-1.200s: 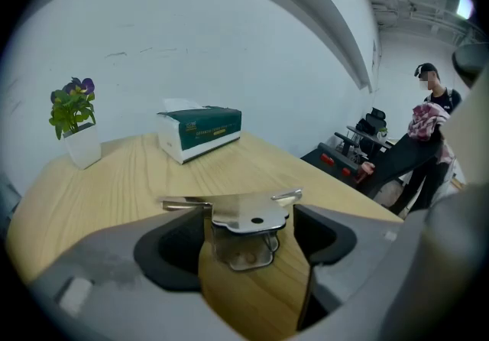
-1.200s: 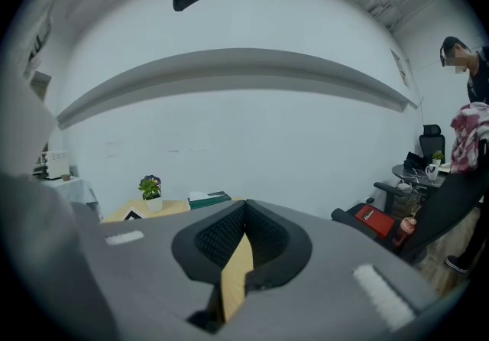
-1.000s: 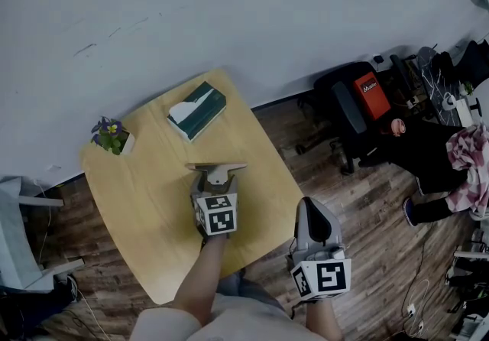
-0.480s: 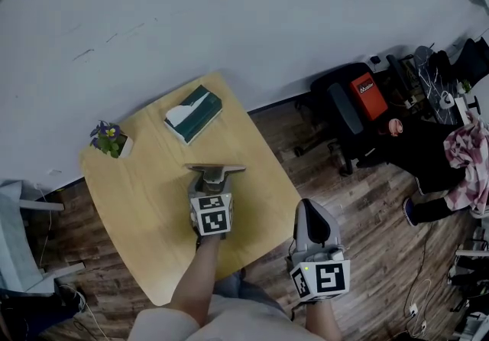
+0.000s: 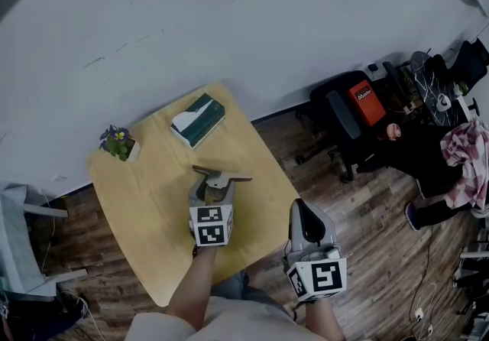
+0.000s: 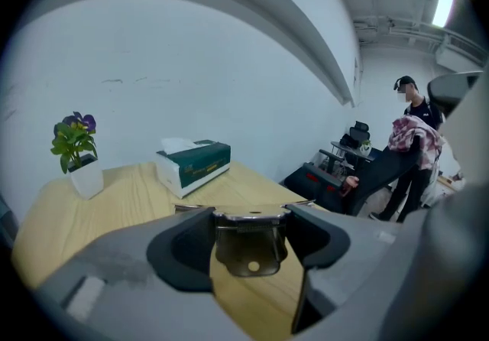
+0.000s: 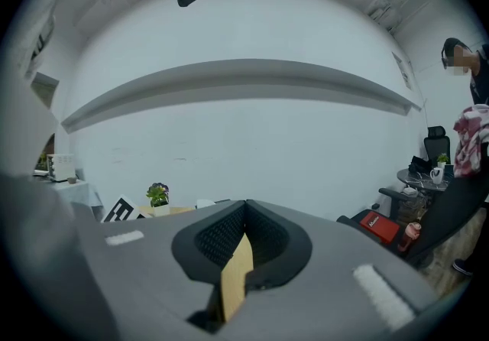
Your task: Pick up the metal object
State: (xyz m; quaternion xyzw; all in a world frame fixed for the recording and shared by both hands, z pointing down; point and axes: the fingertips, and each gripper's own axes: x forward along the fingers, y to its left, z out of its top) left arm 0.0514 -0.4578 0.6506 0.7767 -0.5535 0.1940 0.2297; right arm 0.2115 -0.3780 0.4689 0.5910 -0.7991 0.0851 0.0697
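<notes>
Hiding ends of metal object: left claw.

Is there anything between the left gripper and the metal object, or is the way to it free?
Nothing visible stands between them. The jaws of the left gripper have just been closing, and the metal object is already gripped between them. The tissue box and the flower pot stand farther back on the table.

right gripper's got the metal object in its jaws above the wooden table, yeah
Wrong side. The left gripper holds the metal object; its jaws have just closed on it, above the wooden table. The left gripper view shows it.
</notes>
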